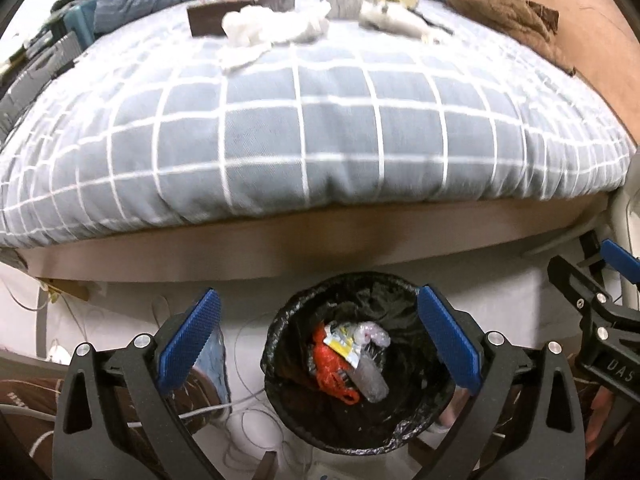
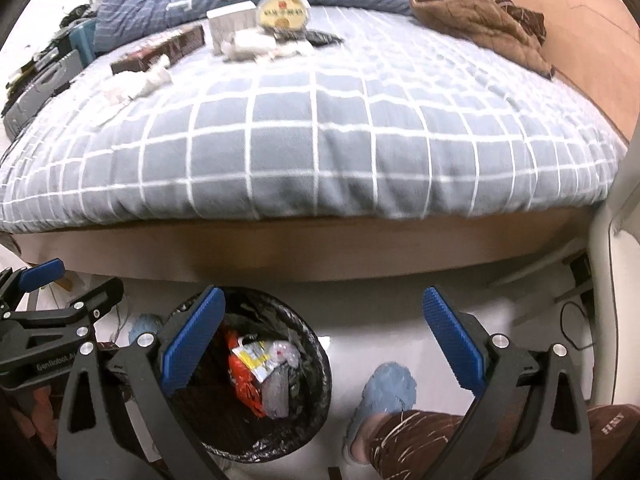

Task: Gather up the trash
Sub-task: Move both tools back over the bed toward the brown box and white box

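Note:
A round bin with a black liner [image 1: 276, 336] stands on the floor at the foot of the bed. In it lie an orange wrapper [image 1: 329, 366], a yellow packet [image 1: 340, 342] and clear plastic [image 1: 372, 382]. My left gripper [image 1: 317, 296] hangs above the bin, open, nothing between its blue pads. My right gripper [image 2: 323, 294] is open and empty, just right of the bin [image 2: 320, 364]. Crumpled white tissues [image 1: 276, 28] [image 2: 140, 80] lie far back on the checked bedspread [image 1: 320, 128].
At the back of the bed are a dark box [image 2: 160, 50], a white box [image 2: 232, 22], a round tin [image 2: 284, 10] and a brown garment [image 2: 472, 12]. A person's blue slipper [image 2: 384, 396] and brown trouser leg [image 2: 460, 440] are right of the bin. Cables lie on the floor [image 1: 248, 400].

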A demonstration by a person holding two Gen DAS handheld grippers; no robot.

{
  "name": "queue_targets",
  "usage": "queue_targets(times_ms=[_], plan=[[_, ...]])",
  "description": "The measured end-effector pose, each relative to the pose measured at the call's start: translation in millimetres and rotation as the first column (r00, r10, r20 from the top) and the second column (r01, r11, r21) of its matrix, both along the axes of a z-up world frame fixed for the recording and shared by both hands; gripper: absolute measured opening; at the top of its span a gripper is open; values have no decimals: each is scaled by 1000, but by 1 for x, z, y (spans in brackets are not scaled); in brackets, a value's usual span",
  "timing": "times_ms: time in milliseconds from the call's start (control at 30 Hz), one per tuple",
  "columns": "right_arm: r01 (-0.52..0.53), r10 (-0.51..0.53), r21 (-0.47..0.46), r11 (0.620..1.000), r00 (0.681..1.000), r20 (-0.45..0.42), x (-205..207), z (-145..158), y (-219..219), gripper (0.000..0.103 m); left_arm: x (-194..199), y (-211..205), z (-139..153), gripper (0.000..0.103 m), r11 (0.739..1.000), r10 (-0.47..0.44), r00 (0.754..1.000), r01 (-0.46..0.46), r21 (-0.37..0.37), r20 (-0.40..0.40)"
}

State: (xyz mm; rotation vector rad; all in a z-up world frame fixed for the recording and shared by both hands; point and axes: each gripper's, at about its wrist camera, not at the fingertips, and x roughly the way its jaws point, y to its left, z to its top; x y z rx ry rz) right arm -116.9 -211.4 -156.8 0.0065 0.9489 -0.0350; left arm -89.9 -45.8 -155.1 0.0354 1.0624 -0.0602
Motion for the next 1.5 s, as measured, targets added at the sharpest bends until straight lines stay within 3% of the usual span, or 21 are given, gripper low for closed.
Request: queue_targets(times_ms=[500,833,1200,1500], plan=[[-63,63,-4,998,991,121,-5,49,18,95,-14,20,61,97,999,27,990,-24,-22,141],[-67,74,-41,997,976,204,15,101,19,95,7,42,108,97,998,57,979,-52,-34,194],[-94,103,-49,994,967,234,98,133,21,95,83,62,136,97,997,75,971,-71,-26,227],[-169,175,-48,984,956,235,187,129,55,95,167,74,120,97,996,85,976,-85,-10,200]])
